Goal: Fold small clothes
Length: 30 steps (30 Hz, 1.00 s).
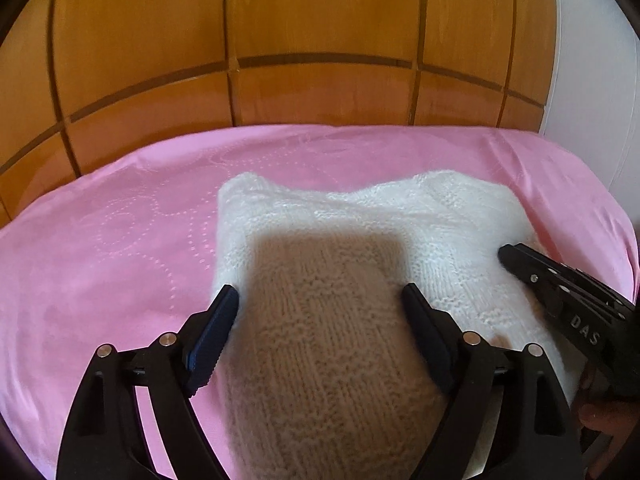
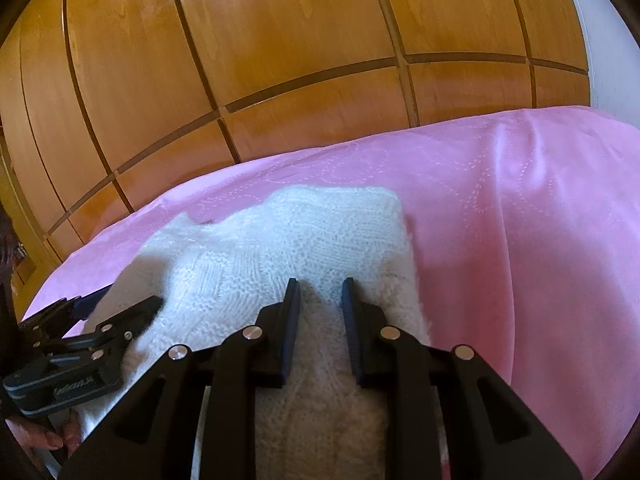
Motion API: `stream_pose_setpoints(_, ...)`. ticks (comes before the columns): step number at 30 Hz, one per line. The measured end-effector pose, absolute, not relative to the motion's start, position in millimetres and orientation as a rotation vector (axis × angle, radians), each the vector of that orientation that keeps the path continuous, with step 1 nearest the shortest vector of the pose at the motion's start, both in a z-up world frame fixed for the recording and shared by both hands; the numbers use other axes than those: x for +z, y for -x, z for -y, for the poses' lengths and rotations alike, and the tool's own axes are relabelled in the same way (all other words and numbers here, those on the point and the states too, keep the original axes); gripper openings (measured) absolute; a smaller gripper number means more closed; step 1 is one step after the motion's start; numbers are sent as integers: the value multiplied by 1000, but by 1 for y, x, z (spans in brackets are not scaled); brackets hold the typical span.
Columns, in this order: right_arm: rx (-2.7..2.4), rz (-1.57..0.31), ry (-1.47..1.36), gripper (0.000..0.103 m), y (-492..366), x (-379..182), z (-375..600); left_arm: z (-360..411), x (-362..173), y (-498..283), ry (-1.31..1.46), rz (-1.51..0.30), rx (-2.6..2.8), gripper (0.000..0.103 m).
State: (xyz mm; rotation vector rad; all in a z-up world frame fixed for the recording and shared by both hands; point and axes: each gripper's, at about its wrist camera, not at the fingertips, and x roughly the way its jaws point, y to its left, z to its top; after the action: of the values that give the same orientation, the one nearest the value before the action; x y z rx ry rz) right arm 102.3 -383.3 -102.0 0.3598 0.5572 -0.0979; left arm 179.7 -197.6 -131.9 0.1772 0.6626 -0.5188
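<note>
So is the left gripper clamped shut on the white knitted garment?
No, the left gripper is wide open, its two fingers spread apart over the white knitted garment lying on the pink sheet.

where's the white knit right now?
The white knit garment lies on the pink sheet, before the wooden panels, under both open grippers: left hand-held gripper, right hand-held gripper.

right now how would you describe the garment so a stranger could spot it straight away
Find the wooden panelled wall, then the pink patterned bedsheet spread below it. On that sheet lies the white fuzzy knitted garment, under both open grippers. It is the only clothing there, thick and textured against smooth pink fabric.
</note>
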Motion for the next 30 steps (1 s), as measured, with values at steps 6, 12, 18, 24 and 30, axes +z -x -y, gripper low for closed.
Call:
stream_pose_setpoints(6, -78, -544, -371, 22, -97, -102, 386, 180, -134, -157, -81, -660, -509, 89)
stream_pose_setpoints(12, -43, -510, -444, 34, -69, -101, 383, 142, -150, -167, 262, -859, -585, 99)
stream_pose_setpoints(18, -33, -499, -388, 51, -39, -99, 369, 134, -156, -154, 310, -853, -613, 99)
stream_pose_setpoints(24, -4, -526, -429, 78, -30, -93, 364, 133, -157, -145, 298, -852, -624, 99)
stream_pose_setpoints(30, 28, -581, -364, 101, -26, -89, 345, 132, -156, -137, 250, -861, -637, 100)
